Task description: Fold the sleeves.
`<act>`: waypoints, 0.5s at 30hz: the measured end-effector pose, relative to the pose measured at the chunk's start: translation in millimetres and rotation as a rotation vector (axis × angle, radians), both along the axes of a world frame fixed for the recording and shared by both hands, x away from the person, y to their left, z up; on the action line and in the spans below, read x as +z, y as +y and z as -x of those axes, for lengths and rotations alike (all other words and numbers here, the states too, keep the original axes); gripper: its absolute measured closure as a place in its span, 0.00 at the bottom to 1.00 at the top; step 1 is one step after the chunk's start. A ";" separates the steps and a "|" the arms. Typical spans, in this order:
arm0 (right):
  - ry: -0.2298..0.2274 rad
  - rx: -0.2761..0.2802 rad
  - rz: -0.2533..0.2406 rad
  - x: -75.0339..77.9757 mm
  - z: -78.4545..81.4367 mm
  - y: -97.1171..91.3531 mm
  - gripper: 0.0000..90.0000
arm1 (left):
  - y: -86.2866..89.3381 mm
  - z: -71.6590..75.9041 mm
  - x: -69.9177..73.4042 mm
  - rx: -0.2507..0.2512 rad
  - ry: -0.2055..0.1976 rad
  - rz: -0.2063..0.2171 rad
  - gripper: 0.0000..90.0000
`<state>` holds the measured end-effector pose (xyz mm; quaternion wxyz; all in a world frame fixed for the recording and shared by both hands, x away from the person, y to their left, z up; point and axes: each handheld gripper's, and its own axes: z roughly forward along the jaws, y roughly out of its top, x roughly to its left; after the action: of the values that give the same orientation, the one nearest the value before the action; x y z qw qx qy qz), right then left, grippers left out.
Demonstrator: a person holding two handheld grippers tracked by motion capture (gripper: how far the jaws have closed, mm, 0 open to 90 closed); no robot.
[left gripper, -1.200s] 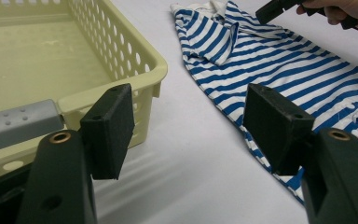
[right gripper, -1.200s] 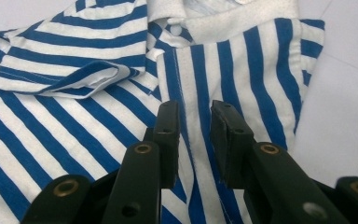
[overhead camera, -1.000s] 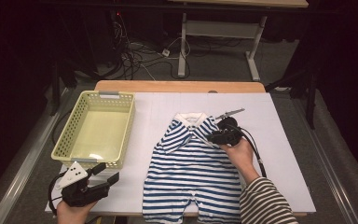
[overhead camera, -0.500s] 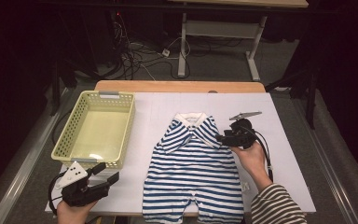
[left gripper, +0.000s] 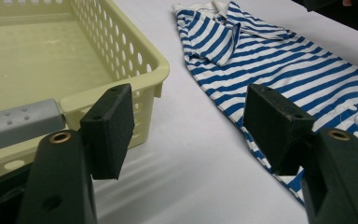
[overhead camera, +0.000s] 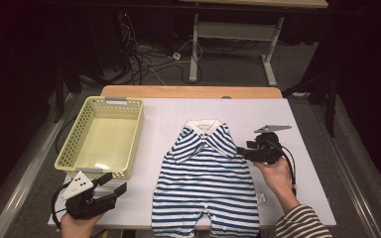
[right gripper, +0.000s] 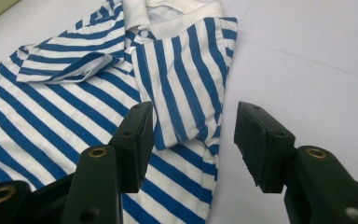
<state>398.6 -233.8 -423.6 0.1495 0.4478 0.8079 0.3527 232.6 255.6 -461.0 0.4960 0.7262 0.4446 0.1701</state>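
A blue-and-white striped baby romper (overhead camera: 206,183) lies flat on the white table, collar away from me, both short sleeves folded in over the chest. My right gripper (overhead camera: 242,151) hovers at the romper's right edge, open, nothing between its jaws; in the right gripper view the folded right sleeve (right gripper: 186,88) lies just ahead of the right gripper (right gripper: 193,140). My left gripper (overhead camera: 115,184) rests near the table's front left corner, open and holding nothing. Seen from the left gripper (left gripper: 189,126), the romper (left gripper: 279,65) is off to the right.
A pale yellow perforated basket (overhead camera: 72,153), with nothing in it, stands at the left of the table (overhead camera: 258,111); its near corner (left gripper: 140,79) is just ahead of my left gripper. Cables and desk legs lie on the floor beyond the far edge.
My right gripper has drawn back to the right, off the romper's shoulder to its right edge, leaving the sleeve folded in. The left gripper has stayed put.
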 end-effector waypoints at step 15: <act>-0.033 -0.002 -0.005 -0.3 17.5 -12.6 0.52 | 0.4 -0.2 -0.2 0.003 0.001 -0.001 0.37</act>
<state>381.1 -246.3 -423.8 0.1622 0.4431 0.8039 0.3620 232.8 256.0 -461.1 0.4952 0.7258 0.4460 0.1705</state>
